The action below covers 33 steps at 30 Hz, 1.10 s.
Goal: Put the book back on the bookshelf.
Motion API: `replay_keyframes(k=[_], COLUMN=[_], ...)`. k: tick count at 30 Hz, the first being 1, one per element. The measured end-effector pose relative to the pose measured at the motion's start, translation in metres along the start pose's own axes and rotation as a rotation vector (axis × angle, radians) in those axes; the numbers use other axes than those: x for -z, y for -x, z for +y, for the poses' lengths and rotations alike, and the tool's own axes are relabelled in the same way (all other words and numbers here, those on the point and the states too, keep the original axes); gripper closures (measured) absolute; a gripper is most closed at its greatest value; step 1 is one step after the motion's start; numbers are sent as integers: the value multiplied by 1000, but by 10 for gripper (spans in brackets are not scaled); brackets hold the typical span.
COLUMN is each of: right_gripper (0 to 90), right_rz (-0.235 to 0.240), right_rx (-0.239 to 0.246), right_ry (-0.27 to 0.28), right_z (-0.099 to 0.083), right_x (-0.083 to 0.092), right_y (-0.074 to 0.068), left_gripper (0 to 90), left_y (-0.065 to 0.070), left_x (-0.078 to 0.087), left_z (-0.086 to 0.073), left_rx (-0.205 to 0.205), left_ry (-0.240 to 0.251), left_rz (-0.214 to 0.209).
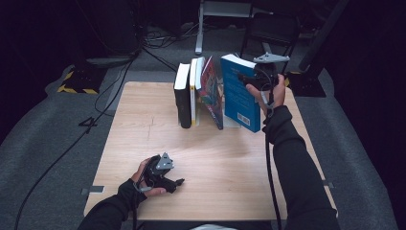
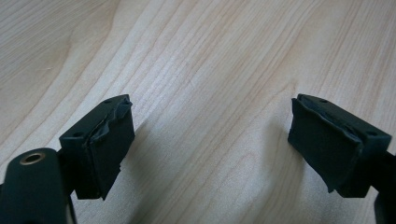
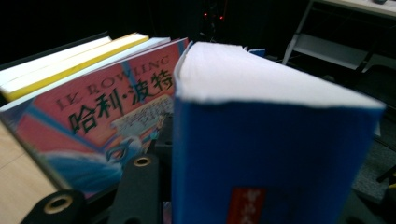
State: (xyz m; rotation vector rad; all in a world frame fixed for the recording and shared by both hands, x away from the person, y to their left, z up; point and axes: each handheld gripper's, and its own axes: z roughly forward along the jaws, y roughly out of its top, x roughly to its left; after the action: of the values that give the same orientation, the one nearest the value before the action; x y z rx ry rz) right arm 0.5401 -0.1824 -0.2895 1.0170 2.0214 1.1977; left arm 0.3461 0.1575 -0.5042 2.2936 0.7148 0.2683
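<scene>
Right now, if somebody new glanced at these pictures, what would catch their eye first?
Probably the blue book, gripped by the right gripper at the right end of a row of upright books at the table's far edge. Next, the red illustrated book leaning beside it. The left gripper rests open near the front.

A row of books stands at the table's (image 1: 143, 120) far edge, top centre of the high view. The outermost book (image 1: 240, 93) at the row's right end leans beside the illustrated book (image 1: 212, 91). The left gripper (image 1: 178, 182) lies lower left, the right gripper (image 1: 253, 81) upper right against that outermost book.
</scene>
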Motion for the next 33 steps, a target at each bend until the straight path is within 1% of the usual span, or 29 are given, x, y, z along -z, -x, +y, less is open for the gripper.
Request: replay_keyframes(k=[1, 3, 4, 5, 9, 10, 12, 14, 15, 17, 19, 22, 25, 31, 33], right_gripper=[599, 598, 598, 597, 597, 596, 595, 594, 594, 593, 593, 593, 591, 589, 589], right_rz=[-7, -18, -18, -31, -42, -42, -39, -39, -46, -50, -52, -46, -45, -37, -23], right_rx=[-16, -18, -18, -18, -29, -26, -19, -10, -15, -1, 1, -11, 2, 3, 10], right_ry=[2, 0, 0, 6, 22, 24, 53, 70, 68, 53, 56, 67, 73, 71, 69], right_z=[1, 2, 2, 2, -1, -1, -6, -10, -11, -14, -17, -20, -23, -30, -35], right_x=[-4, -11, -11, -17, -22, -24, -26, -28, -28, -31, -32, -31, -28, -19, -13], right_y=[1, 2, 2, 1, 1, 1, 2, 1, 0, -1, -2, -1, -2, -4, -5], left_gripper=[143, 143, 144, 145, 145, 145, 145, 145, 145, 145, 148, 149, 149, 149, 149], left_y=[1, 1, 1, 2, 2, 2, 2, 2, 2, 2, 3, 3, 3, 3, 3], left_x=[0, 0, 0, 0, 0, 0, 0, 0, 0, 0, 0, 0, 0, 0, 0], left_z=[0, 0, 0, 0, 0, 0, 0, 0, 0, 0, 0, 0, 0, 0, 0], left_rx=[-1, 0, 0, -3, -4, -5, -7, -8, -8, -11, -14, -17, -15, -12, -12], left_ry=[1, 2, 2, 2, 2, 2, 2, 1, 1, 2, 5, 3, 3, 3, 3], left_rz=[-2, -3, -3, -5, -7, -7, -7, -9, -9, -10, -14, -17, -17, -14, -14])
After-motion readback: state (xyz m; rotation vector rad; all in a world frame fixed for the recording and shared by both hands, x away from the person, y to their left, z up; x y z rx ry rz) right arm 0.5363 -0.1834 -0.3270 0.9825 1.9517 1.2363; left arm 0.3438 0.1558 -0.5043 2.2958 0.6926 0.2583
